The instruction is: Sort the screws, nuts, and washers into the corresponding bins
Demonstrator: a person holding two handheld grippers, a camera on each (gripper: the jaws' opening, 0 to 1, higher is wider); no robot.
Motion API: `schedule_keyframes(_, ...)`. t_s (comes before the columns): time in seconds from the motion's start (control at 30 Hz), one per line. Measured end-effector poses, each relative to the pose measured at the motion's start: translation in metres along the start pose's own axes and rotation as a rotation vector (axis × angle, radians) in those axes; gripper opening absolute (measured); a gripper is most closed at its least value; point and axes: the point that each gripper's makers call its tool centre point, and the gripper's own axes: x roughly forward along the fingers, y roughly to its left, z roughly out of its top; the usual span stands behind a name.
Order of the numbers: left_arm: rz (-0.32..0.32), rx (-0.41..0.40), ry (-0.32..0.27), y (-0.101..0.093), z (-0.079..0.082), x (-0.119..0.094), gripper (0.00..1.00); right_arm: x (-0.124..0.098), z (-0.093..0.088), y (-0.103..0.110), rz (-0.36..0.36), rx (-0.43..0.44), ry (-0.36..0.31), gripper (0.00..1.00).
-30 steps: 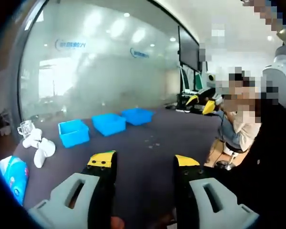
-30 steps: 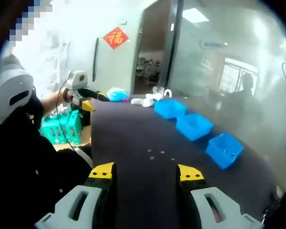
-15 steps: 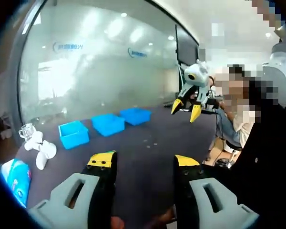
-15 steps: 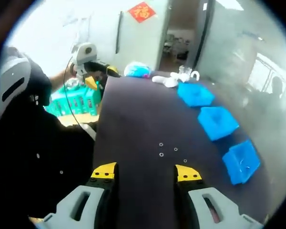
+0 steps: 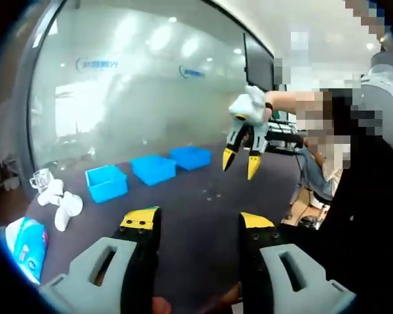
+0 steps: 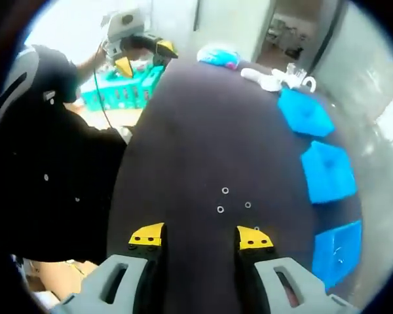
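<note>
Several small metal rings and nuts (image 6: 225, 190) lie loose on the dark table (image 6: 196, 124), just ahead of my right gripper (image 6: 200, 237), which hangs open above them with nothing between its jaws. Three blue bins (image 6: 327, 171) stand in a row along the right edge. In the left gripper view the same bins (image 5: 153, 169) sit at the back, the small parts (image 5: 213, 193) are faint specks, and the right gripper (image 5: 240, 163) hovers over them, tips down. My left gripper (image 5: 198, 220) is open and empty near the table's end, also seen as the left gripper (image 6: 145, 56) in the right gripper view.
White objects (image 6: 275, 80) and a blue packet (image 6: 217, 55) lie at the table's far end beyond the bins. A green crate (image 6: 121, 85) stands off the table. A person in dark clothes (image 6: 59, 163) stands along the left side. A glass wall (image 5: 137, 91) backs the table.
The right gripper has risen over the table and tipped down toward the loose parts, coming further into the left gripper view. The left gripper has hardly moved. Both stay open.
</note>
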Motion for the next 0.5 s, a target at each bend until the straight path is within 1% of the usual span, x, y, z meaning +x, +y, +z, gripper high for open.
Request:
schedule_keyframes(0.07,0.001,0.002,0.003,0.001,-0.001,-0.002,0.45,0.006,0.001,-0.002,0.02,-0.02,0.021,0.34)
schedule_keyframes(0.2,0.013,-0.004,0.005,0.005,-0.002,-0.005,0.45,0.016,0.006,-0.005,0.039,-0.05,0.051,0.34)
schedule_keyframes(0.3,0.018,-0.01,0.008,0.006,-0.003,-0.005,0.45,0.023,0.006,-0.006,0.055,-0.073,0.084,0.34)
schedule_keyframes(0.37,0.016,-0.009,0.015,0.005,-0.005,-0.006,0.45,0.025,0.004,-0.011,0.062,-0.088,0.103,0.34)
schedule_keyframes(0.5,0.018,-0.007,0.022,0.005,-0.005,-0.007,0.45,0.029,0.004,-0.005,0.089,-0.106,0.123,0.34)
